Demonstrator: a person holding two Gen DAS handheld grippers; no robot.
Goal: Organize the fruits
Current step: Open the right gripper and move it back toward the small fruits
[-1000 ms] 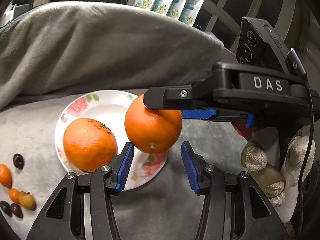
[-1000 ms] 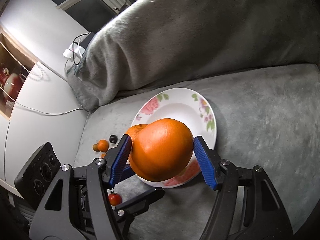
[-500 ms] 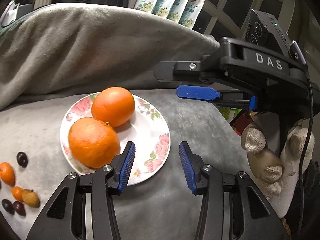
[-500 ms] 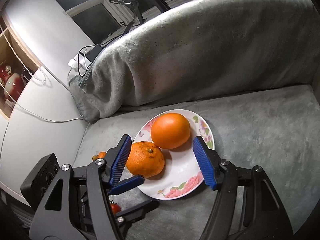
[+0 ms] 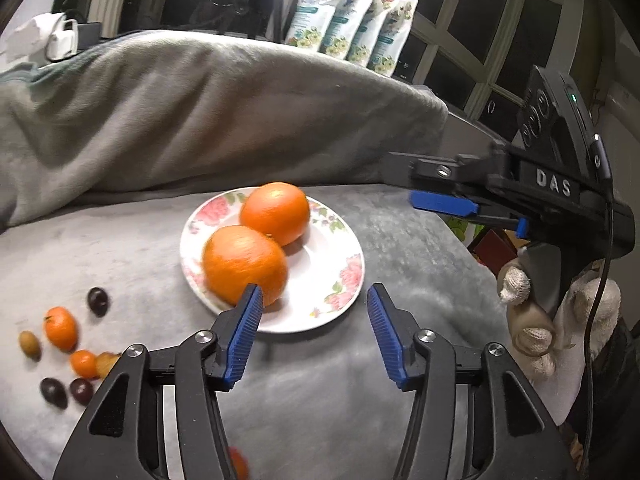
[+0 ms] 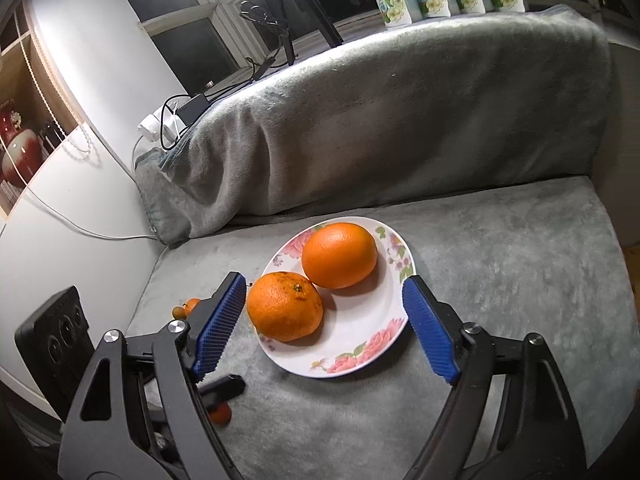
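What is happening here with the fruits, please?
A person sorts fruit with two handheld grippers. Two oranges sit touching on the floral plate. The right gripper and left gripper are both open and empty. Small fruits lie loose on the grey blanket.

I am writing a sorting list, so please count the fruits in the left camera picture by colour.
Large oranges on the plate: 2
Small orange fruits: 2
Dark fruits: 3
Tan fruits: 2
Red fruit, partly hidden at the bottom edge: 1
Total: 10
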